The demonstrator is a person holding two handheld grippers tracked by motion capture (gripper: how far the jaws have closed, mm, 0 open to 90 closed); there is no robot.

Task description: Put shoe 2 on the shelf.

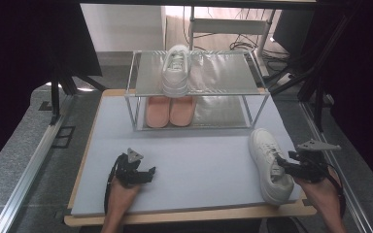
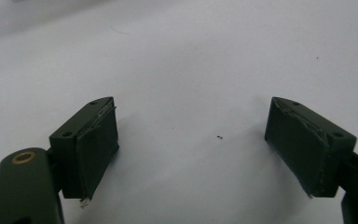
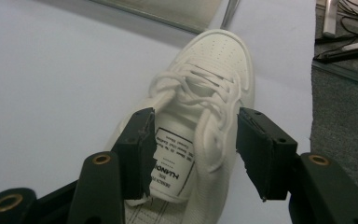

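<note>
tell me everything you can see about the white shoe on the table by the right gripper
The white shoe is a low lace-up sneaker, leather-like, with a perforated toe, white laces and a printed label on the tongue. It stands upright on its sole on the table near the right front corner, toe toward the rack. The right gripper, jaws open, straddles its tongue and laces; whether they touch is unclear.
</note>
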